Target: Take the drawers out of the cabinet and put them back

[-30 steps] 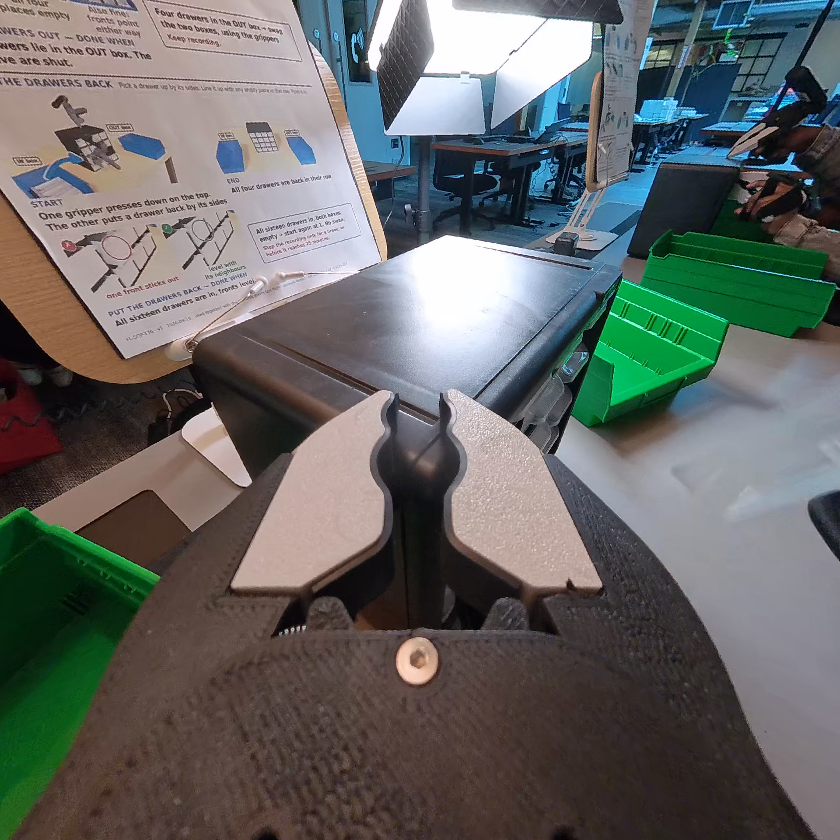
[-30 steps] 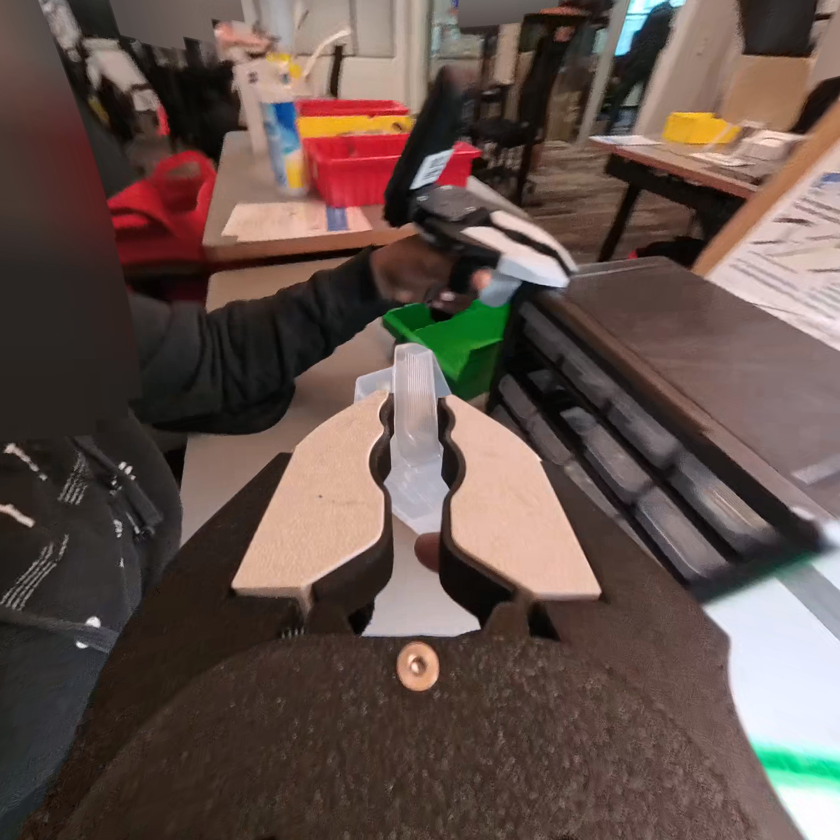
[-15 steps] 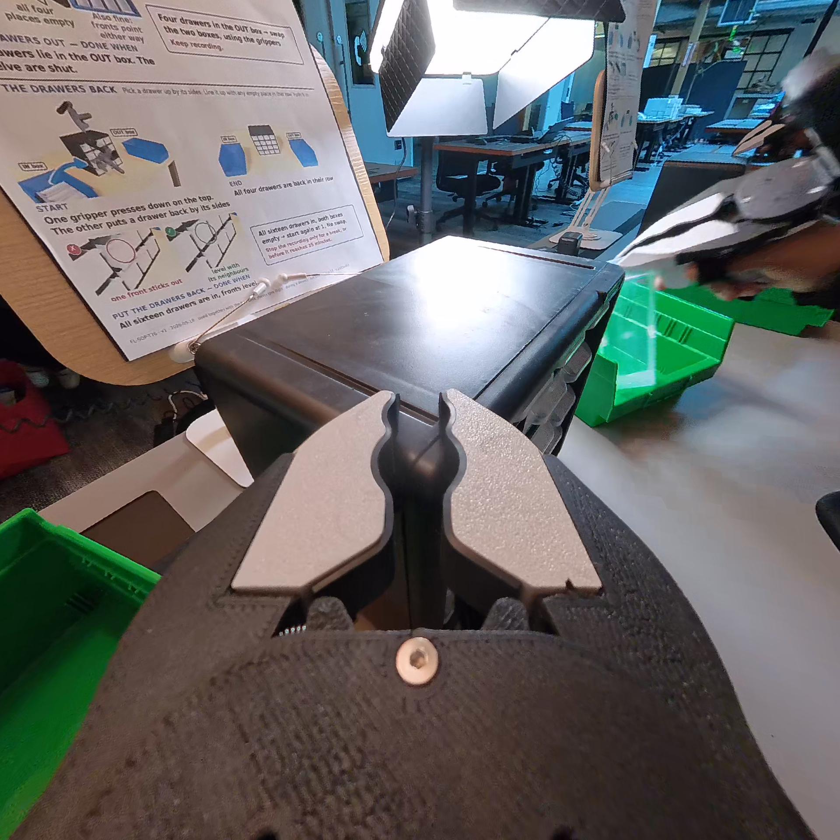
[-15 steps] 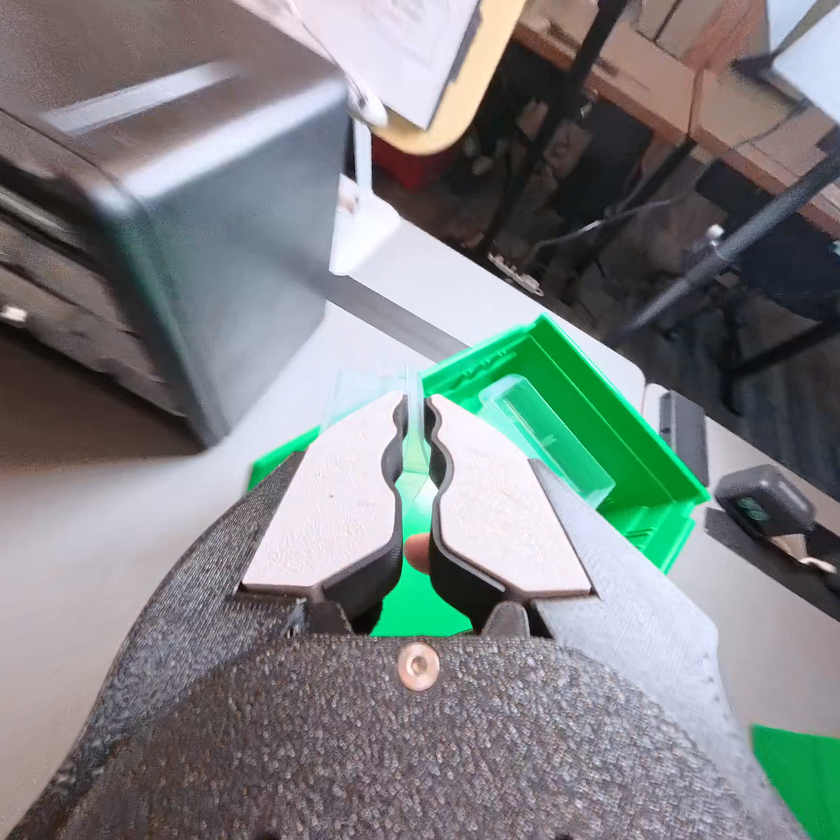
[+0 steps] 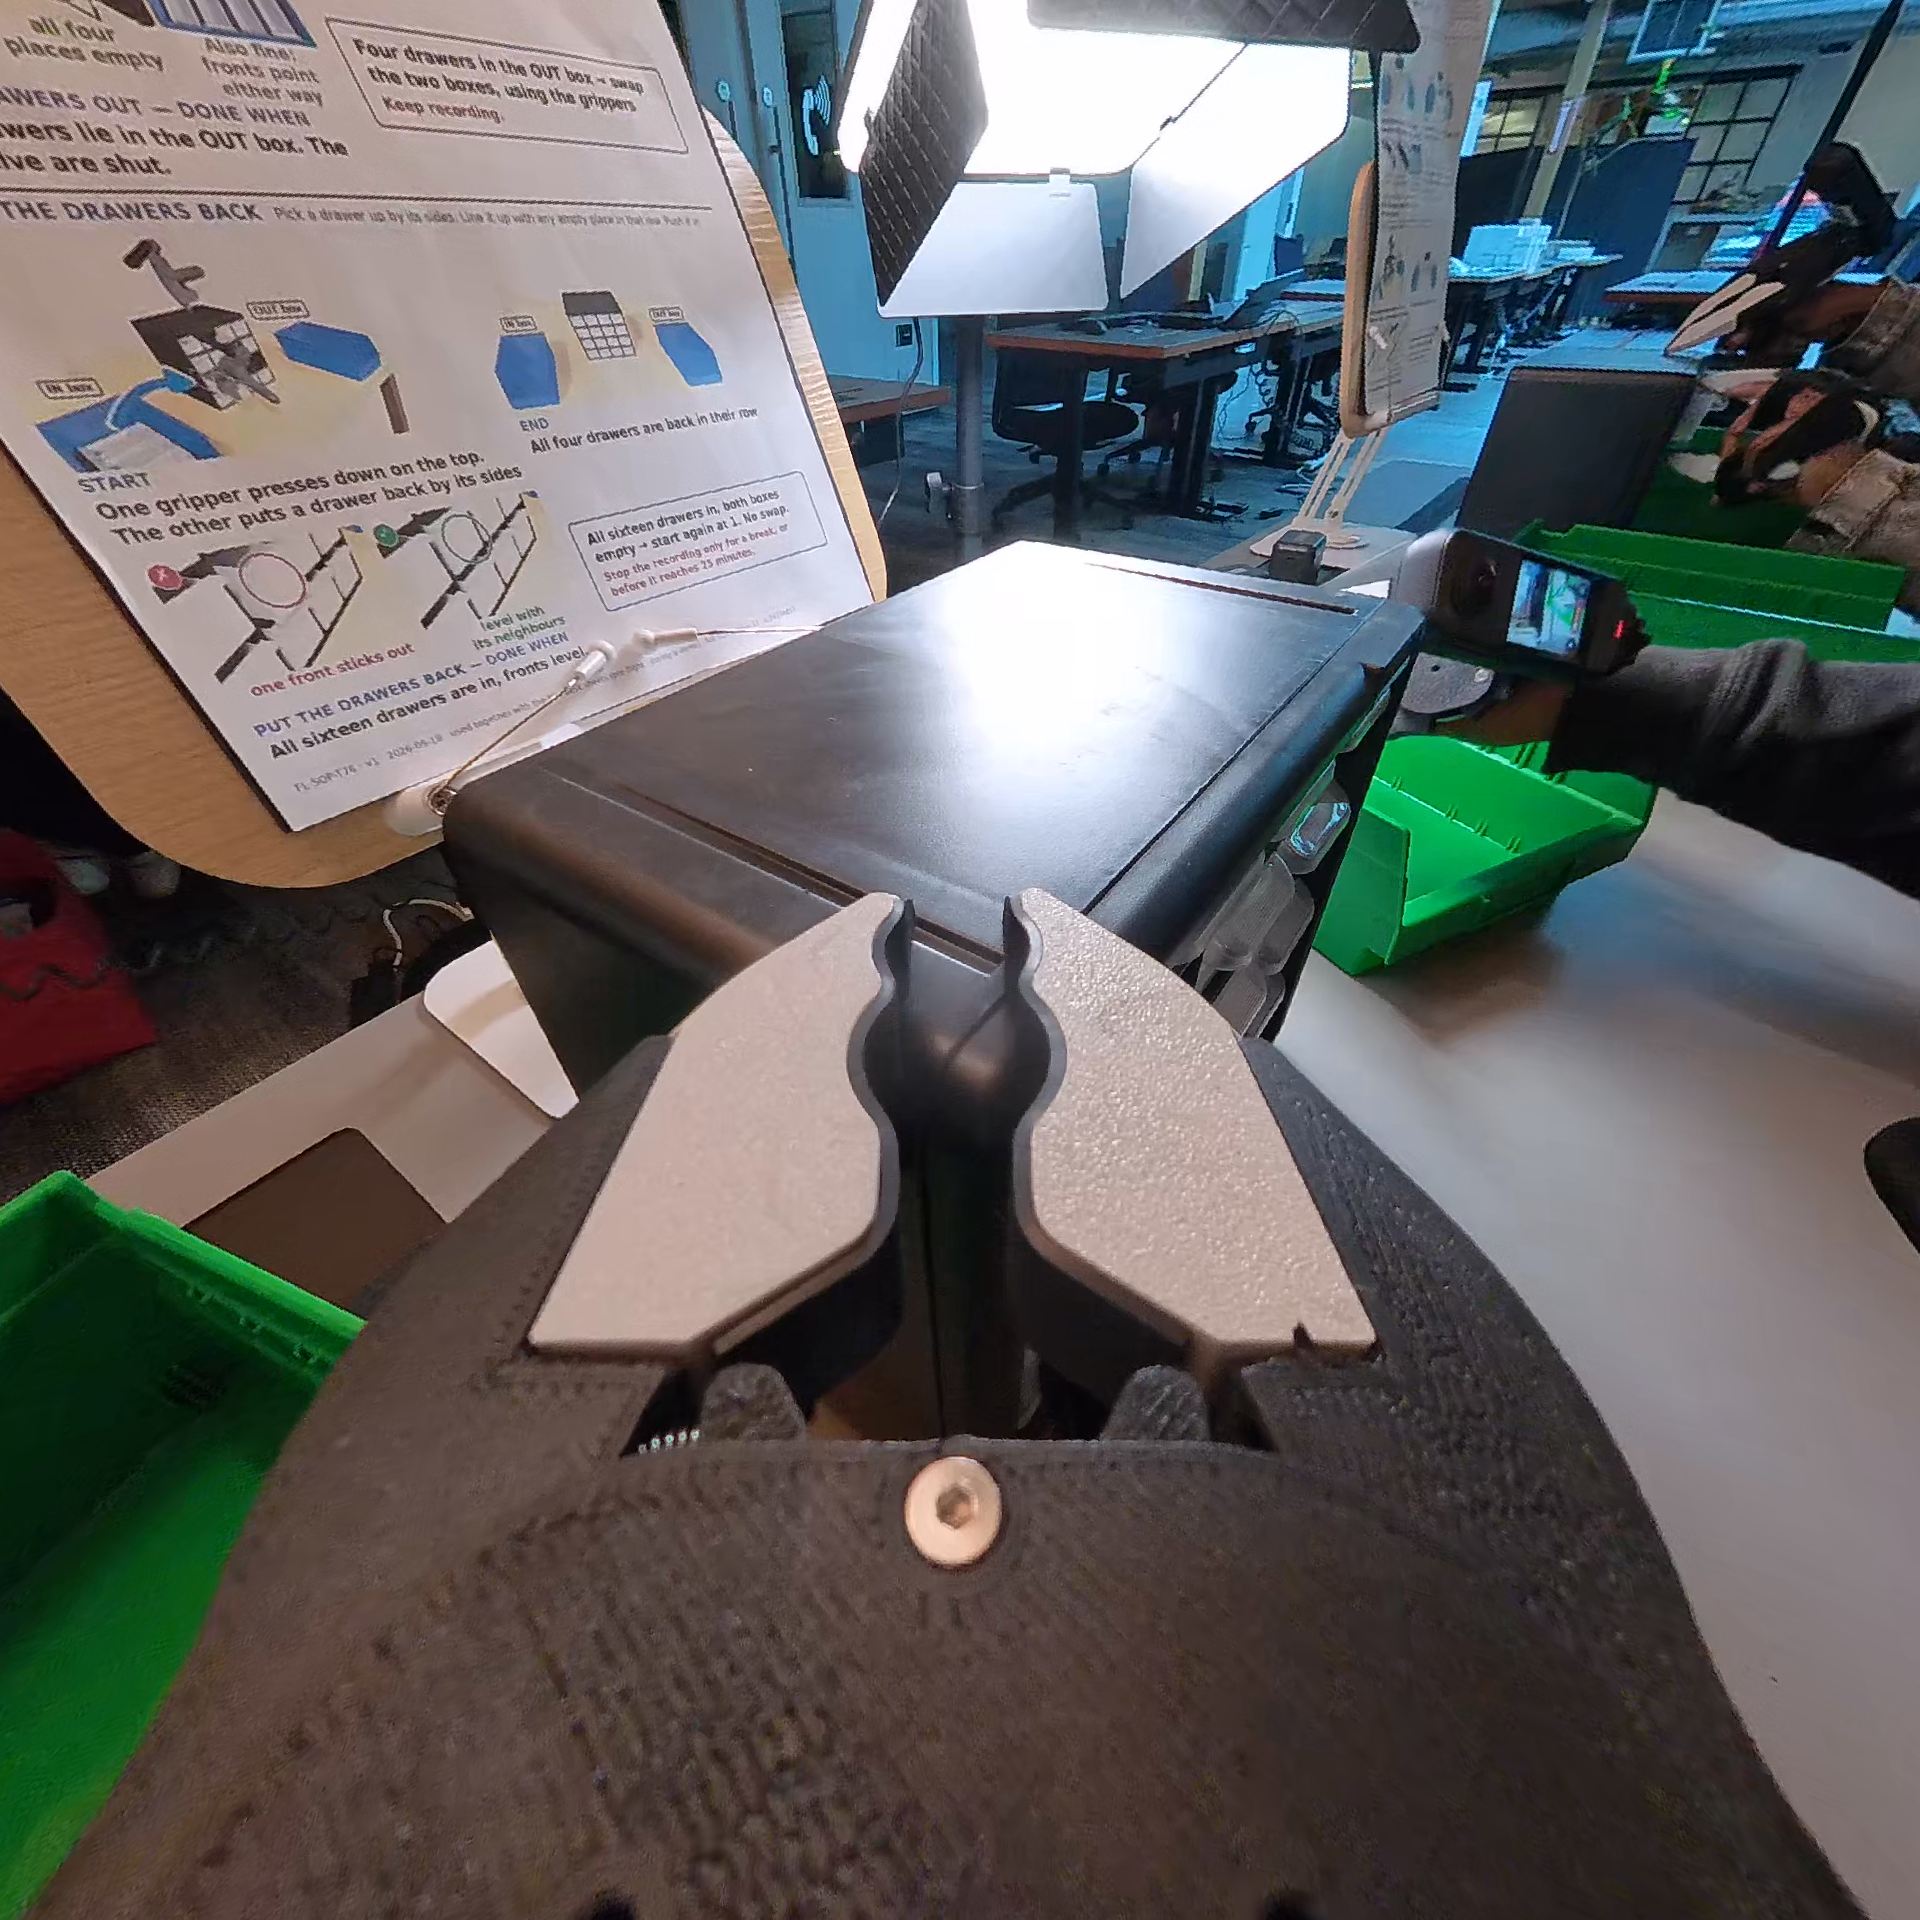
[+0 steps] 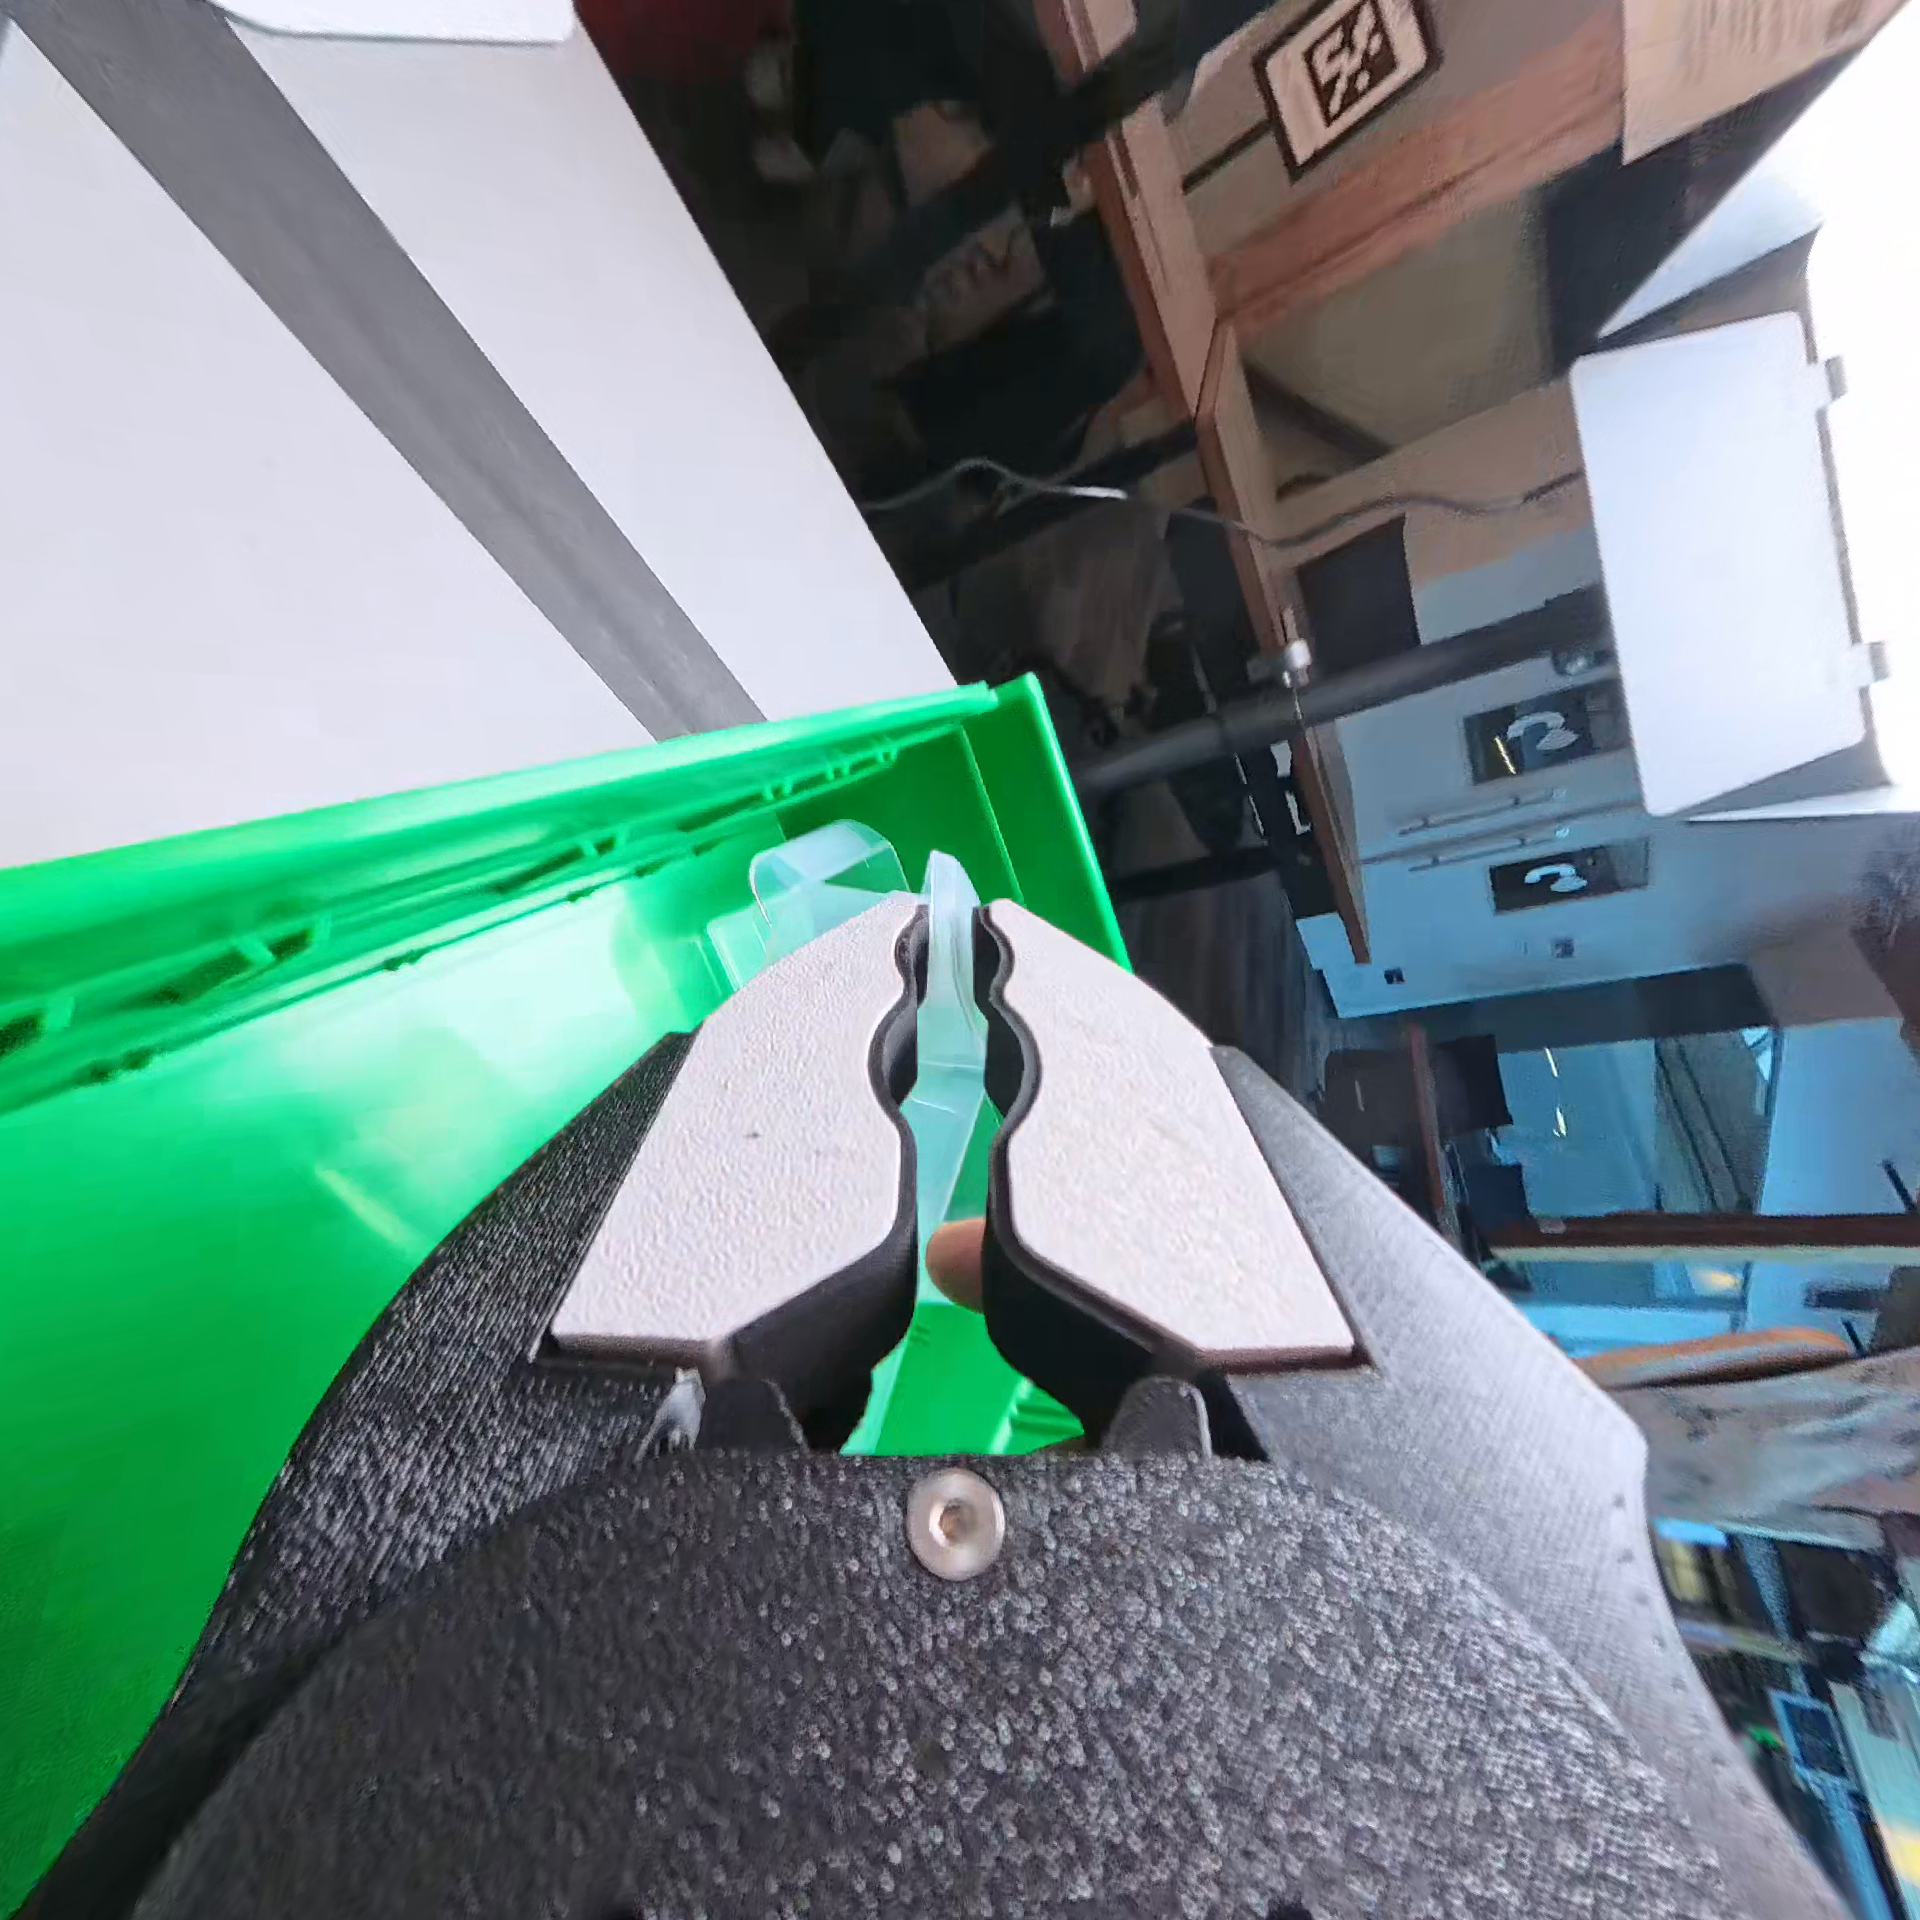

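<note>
The black cabinet (image 5: 987,727) stands in the middle of the left wrist view, with clear drawers (image 5: 1299,842) showing along its right-hand front. My left gripper (image 5: 956,920) is shut and empty, with its tips at the near top edge of the cabinet. My right gripper (image 6: 951,914) is shut on a clear drawer (image 6: 940,1039), held tilted over a green bin (image 6: 416,935). More clear plastic (image 6: 821,873) shows just left of the fingertips; I cannot tell if it belongs to the same drawer. The right gripper's camera (image 5: 1538,613) shows above the green bin (image 5: 1475,831) right of the cabinet.
A second green bin (image 5: 104,1455) sits at the near left. An instruction board (image 5: 364,364) leans behind the cabinet. The white table (image 6: 260,468) runs beside the bin. At the far right another person's hands (image 5: 1808,436) work by more green bins (image 5: 1714,582).
My right gripper carried the clear drawer away from the cabinet front to above the green bin and rolled over. My left gripper stayed shut on the cabinet top.
</note>
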Action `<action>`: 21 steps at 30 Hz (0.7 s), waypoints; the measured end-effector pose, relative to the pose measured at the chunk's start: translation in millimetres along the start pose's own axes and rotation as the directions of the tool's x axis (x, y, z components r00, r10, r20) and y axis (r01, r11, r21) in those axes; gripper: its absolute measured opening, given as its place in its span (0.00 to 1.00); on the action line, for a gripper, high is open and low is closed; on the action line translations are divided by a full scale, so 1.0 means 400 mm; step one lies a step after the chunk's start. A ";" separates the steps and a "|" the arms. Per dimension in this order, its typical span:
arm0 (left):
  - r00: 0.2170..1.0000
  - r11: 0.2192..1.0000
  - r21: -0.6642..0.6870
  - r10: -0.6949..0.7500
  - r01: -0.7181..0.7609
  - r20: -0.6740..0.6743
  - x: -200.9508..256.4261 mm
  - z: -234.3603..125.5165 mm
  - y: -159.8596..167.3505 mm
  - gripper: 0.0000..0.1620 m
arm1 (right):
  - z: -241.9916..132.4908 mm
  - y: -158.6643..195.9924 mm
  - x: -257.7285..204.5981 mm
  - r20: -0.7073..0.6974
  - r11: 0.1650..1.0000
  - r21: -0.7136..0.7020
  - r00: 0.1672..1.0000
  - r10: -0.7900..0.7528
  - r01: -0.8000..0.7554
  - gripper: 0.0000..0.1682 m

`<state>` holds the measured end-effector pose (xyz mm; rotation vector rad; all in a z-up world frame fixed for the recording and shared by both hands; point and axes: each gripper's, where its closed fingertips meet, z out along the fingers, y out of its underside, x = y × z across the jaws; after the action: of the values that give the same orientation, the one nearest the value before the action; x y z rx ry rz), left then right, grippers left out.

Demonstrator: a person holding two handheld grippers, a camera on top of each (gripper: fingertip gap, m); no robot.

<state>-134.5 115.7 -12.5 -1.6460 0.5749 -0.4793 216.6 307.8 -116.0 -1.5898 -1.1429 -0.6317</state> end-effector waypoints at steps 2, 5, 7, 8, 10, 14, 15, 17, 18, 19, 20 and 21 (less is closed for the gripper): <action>1.000 1.000 0.003 -0.005 0.005 -0.003 0.000 0.000 0.000 0.10 | 0.008 -0.006 -0.021 0.030 0.999 0.027 0.999 0.021 -0.021 0.06; 1.000 1.000 0.005 -0.009 0.009 -0.008 0.000 0.000 0.000 0.10 | 0.006 -0.010 -0.055 0.104 0.997 0.040 0.993 0.061 -0.065 0.10; 1.000 1.000 0.006 -0.011 0.011 -0.009 0.000 0.000 0.000 0.10 | -0.004 -0.013 -0.071 0.144 0.995 0.053 0.987 0.074 -0.082 0.13; 1.000 1.000 0.007 -0.012 0.012 -0.010 -0.001 0.000 0.000 0.10 | -0.009 -0.012 -0.077 0.164 0.994 0.055 0.983 0.082 -0.093 0.14; 1.000 1.000 0.008 -0.012 0.012 -0.011 -0.001 0.000 0.000 0.11 | -0.022 -0.011 -0.082 0.202 0.990 0.063 0.973 0.109 -0.124 0.17; 1.000 1.000 0.011 -0.012 0.012 -0.010 -0.001 0.000 0.000 0.11 | -0.054 -0.003 -0.099 0.328 0.984 0.046 0.933 0.150 -0.174 0.22; 1.000 1.000 0.012 -0.013 0.013 -0.011 -0.001 0.000 0.000 0.11 | -0.063 0.001 -0.104 0.364 0.984 0.036 0.919 0.152 -0.177 0.22; 1.000 1.000 0.012 -0.013 0.013 -0.011 0.000 0.000 0.000 0.11 | -0.082 0.008 -0.116 0.438 0.981 0.017 0.884 0.165 -0.191 0.23; 1.000 1.000 0.012 -0.013 0.013 -0.011 -0.001 0.000 0.000 0.11 | -0.089 0.011 -0.118 0.461 0.979 0.009 0.869 0.177 -0.204 0.23; 1.000 1.000 0.012 -0.013 0.013 -0.011 0.000 0.000 0.000 0.11 | -0.091 0.015 -0.113 0.463 0.976 -0.002 0.865 0.194 -0.218 0.23; 1.000 1.000 0.012 -0.013 0.013 -0.011 -0.001 -0.001 0.000 0.11 | -0.087 0.024 -0.102 0.439 0.974 -0.021 0.873 0.211 -0.225 0.21; 1.000 1.000 0.012 -0.013 0.013 -0.011 0.000 -0.001 0.000 0.11 | -0.078 0.038 -0.087 0.397 0.974 -0.044 0.891 0.222 -0.223 0.18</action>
<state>-134.8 115.6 -12.4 -1.6371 0.5691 -0.5007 220.4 266.1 -141.5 -1.8691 -1.2255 -0.1523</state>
